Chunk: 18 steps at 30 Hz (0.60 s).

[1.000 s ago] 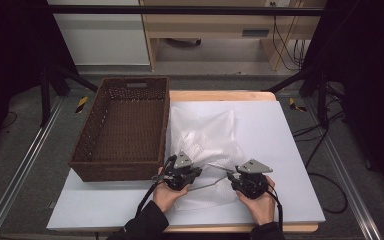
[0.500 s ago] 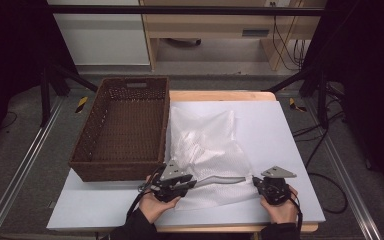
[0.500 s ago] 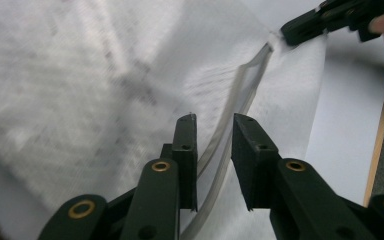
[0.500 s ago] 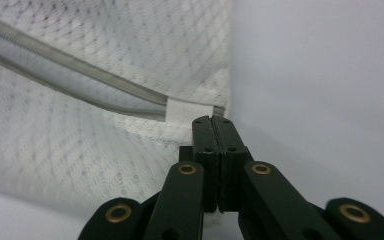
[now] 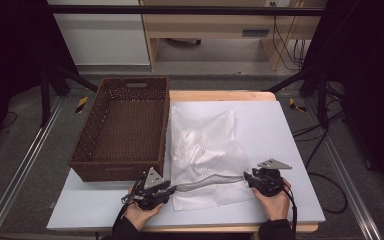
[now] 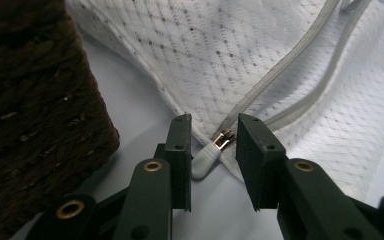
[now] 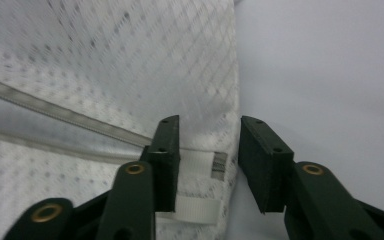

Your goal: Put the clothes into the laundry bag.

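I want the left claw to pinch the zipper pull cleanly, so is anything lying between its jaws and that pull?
Nothing visible does. In the left gripper view the zipper pull sits bare between the open jaws of the left claw, which have just been opening. The wicker basket stands off to one side, and only the mesh bag lies beyond.

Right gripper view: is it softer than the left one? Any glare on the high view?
Right gripper view: mesh bag smeared, zipper tape blurred. Left gripper view: zipper pull crisp, basket dark and soft. High view: no glare, white mesh low-contrast against the table, surroundings nearly black.
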### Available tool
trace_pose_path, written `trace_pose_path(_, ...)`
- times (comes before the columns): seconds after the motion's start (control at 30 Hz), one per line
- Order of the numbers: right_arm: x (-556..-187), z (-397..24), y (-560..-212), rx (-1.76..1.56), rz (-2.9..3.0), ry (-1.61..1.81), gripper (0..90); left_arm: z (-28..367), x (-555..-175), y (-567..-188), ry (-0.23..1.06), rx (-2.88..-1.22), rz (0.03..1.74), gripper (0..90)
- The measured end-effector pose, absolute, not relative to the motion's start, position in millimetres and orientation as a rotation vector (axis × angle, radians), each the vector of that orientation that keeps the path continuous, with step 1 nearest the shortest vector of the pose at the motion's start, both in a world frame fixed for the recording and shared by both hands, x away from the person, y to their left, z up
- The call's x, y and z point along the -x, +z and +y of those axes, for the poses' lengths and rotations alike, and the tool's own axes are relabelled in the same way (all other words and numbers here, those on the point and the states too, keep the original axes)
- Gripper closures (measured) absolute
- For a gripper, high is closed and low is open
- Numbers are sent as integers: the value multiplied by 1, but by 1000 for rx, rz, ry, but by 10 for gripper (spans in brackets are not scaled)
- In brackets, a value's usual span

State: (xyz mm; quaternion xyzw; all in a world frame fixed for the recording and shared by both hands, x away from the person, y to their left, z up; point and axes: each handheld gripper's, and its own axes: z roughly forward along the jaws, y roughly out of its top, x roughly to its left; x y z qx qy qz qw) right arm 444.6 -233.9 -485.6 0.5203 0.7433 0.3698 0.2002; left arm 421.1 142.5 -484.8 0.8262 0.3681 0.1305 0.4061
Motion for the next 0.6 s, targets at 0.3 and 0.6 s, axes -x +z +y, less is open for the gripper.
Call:
trace_pose_path(0.3,-429,-238,-480,-1457,2071,1017,865,137,-423,-484,378,-2114,929,719)
trace_pose_path(0.6,-417,-240,-481,-1386,2068,1030,738,142,-422,-483,370,-2093,913,726)
